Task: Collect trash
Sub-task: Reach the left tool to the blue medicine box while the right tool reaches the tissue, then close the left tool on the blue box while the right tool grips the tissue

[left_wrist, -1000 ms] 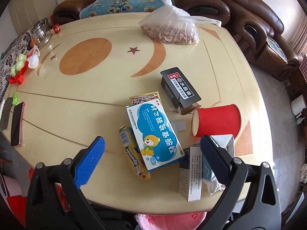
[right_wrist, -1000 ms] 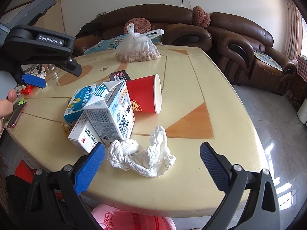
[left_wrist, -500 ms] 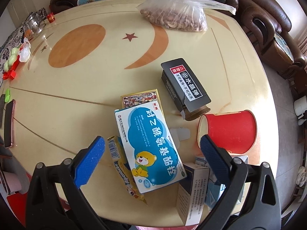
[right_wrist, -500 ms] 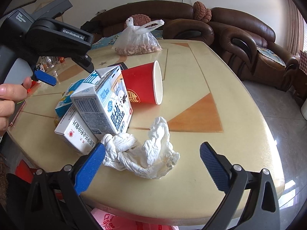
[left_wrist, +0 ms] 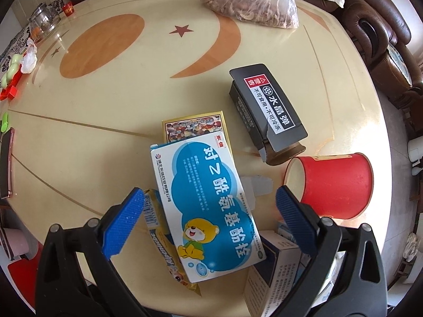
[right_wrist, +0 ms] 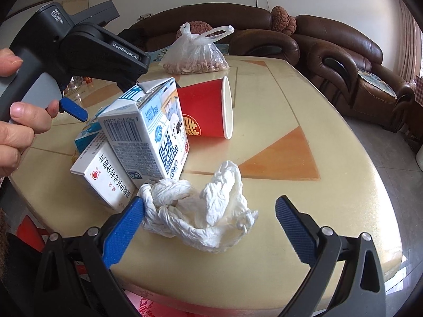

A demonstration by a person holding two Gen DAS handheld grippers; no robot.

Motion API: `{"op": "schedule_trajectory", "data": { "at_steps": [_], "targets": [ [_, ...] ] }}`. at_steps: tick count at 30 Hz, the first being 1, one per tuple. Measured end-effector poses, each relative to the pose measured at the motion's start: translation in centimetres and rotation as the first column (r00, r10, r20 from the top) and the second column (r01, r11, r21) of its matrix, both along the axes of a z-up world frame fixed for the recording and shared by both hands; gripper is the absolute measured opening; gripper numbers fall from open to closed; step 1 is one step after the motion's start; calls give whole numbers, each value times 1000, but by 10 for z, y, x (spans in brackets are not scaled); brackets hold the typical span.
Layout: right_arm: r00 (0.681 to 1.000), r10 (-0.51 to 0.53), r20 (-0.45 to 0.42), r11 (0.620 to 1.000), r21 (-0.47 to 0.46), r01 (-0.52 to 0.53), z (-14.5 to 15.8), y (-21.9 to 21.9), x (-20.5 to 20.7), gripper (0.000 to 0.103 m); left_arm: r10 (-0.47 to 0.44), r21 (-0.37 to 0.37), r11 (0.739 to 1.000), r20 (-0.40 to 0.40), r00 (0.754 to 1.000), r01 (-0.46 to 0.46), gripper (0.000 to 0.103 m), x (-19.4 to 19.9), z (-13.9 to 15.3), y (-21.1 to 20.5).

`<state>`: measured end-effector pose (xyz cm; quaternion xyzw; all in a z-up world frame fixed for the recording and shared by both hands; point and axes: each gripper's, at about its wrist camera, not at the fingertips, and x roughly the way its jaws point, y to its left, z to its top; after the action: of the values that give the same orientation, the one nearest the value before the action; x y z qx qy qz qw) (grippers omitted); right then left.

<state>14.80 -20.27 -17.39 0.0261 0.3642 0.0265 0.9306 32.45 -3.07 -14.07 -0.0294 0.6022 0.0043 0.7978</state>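
Both wide tools [left_wrist: 208,212] [right_wrist: 210,215] nearer cluttered cream table [left_wrist: 111,100], brown sofa [right_wrist: 343,52] behind.

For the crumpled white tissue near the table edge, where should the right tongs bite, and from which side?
Grip the crumpled tissue across its thick twisted middle, coming in from the near table edge. The right tongs are open and already straddle it. A milk carton crowds its left end, so a mid-bundle bite looks safest.

Left gripper [left_wrist: 208,222], fingers spread wide, hovers over a blue medicine box [left_wrist: 206,208] on the bench [left_wrist: 105,100]; a tipped red cup [left_wrist: 333,185] lies at three o'clock.
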Motion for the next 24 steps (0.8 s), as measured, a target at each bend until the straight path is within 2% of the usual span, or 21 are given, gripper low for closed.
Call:
{"op": "schedule_trajectory", "data": {
  "at_steps": [7,8,10,14,16,19,24],
  "targets": [
    [1000,13,-13,1000,-18,-13,-7,8,1,93,-5,18,1000,-5,1000,5,97,2,-2,-1],
    [1000,18,-9,1000,-19,-18,-7,9,0,91,-6,18,1000,-7,1000,6,94,2,-3,-1],
    [1000,18,6,1000,-25,-17,-5,12,-3,73,-11,6,1000,-21,1000,11,87,2,-6,-1],
    [999,38,12,999,-33,-37,-4,16,-5,60,-5,-48,999,-48,999,3,84,3,-12,2],
    [1000,19,22,998,-55,-18,-2,17,-6,42,-3,-39,999,-41,999,1,83,3,-12,1],
    [999,28,19,998,-52,-27,-2,17,-5,37,-10,-49,999,-55,998,8,81,5,-13,2],
    [1000,20,16,999,-51,-19,0,14,-5,36,-14,-59,998,-106,994,8,82,10,-17,5]
  ]
}}
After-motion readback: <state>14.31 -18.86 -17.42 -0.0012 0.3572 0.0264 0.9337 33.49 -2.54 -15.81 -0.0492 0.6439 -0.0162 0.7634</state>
